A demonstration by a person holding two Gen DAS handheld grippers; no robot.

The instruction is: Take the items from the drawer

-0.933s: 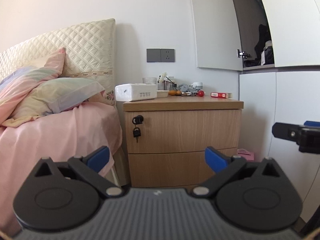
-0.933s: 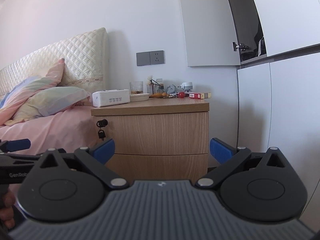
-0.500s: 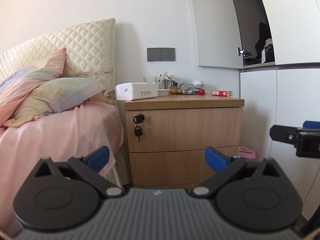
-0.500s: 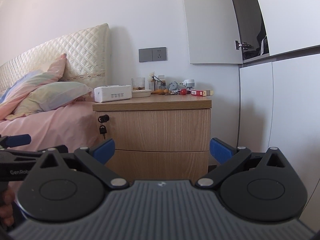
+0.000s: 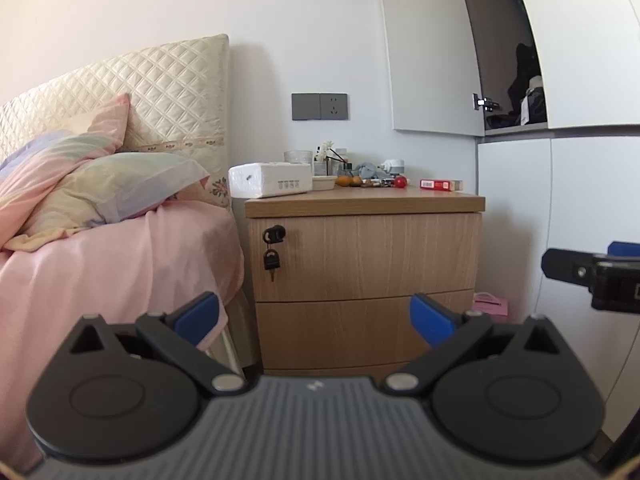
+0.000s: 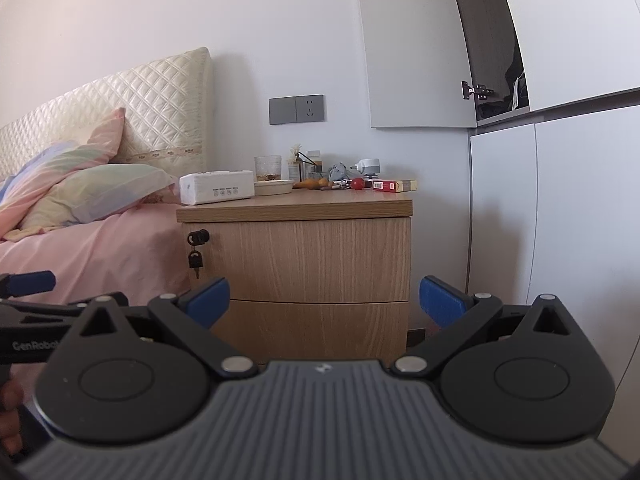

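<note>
A wooden nightstand (image 5: 366, 256) (image 6: 308, 256) with two closed drawers stands between a bed and white wardrobes. A black key (image 5: 271, 258) (image 6: 195, 258) hangs from the lock at the upper drawer's left. My left gripper (image 5: 316, 314) is open, well short of the lower drawer (image 5: 360, 332), with nothing between its blue pads. My right gripper (image 6: 326, 300) is open too, level with the seam between the drawers, also at a distance. What the drawers hold is hidden.
On the nightstand top lie a white tissue pack (image 5: 270, 179), a glass (image 6: 267, 168), small clutter and a red box (image 5: 440, 185). A pink-covered bed (image 5: 112, 264) is to the left. White wardrobe doors (image 5: 560, 248) stand to the right; an upper door hangs open.
Both views have drifted slightly, with the nightstand sitting a little lower and nearer in frame. Both grippers stay open and nothing has been touched.
</note>
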